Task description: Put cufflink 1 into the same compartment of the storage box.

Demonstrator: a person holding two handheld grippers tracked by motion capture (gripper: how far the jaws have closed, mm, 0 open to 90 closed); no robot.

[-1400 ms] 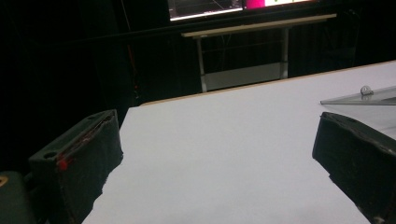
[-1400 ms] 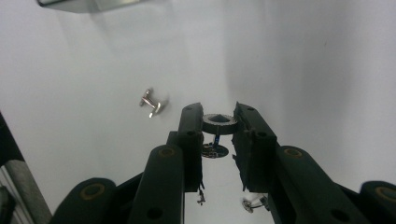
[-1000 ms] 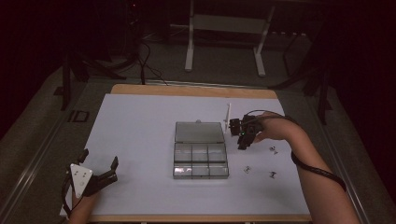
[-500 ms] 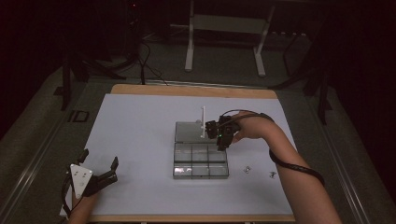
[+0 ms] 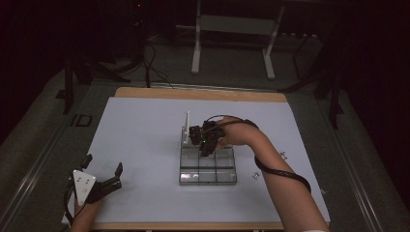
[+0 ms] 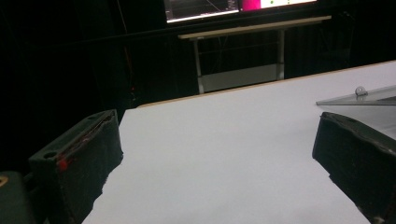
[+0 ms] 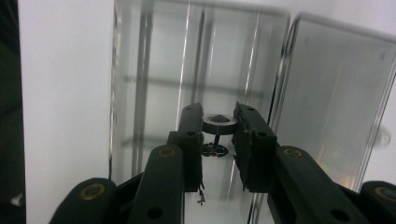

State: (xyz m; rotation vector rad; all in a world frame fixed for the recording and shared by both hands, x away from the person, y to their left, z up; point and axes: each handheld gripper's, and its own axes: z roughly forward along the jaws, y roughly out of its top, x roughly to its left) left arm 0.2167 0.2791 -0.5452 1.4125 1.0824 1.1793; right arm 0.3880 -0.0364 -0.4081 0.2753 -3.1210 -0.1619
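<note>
A small dark screw (image 7: 218, 123) with a round flat head hangs shank-down, pinched at its head, above the clear compartment box (image 5: 208, 171). The box sits mid-worktop, its lid (image 5: 186, 128) standing open at 11 o'clock.

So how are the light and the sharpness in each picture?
High view: dim room, table lit, small parts blurred. Left gripper view: dark background, fingers soft. Right gripper view: box hazy with glare, screw fairly sharp.

- Open white table (image 5: 145, 140) left of clear compartment box (image 5: 208, 171): free passage.
- Raised lid (image 5: 186, 128) blocks box's far-left edge.
- Small loose parts (image 5: 255, 175) lie right of box.
</note>
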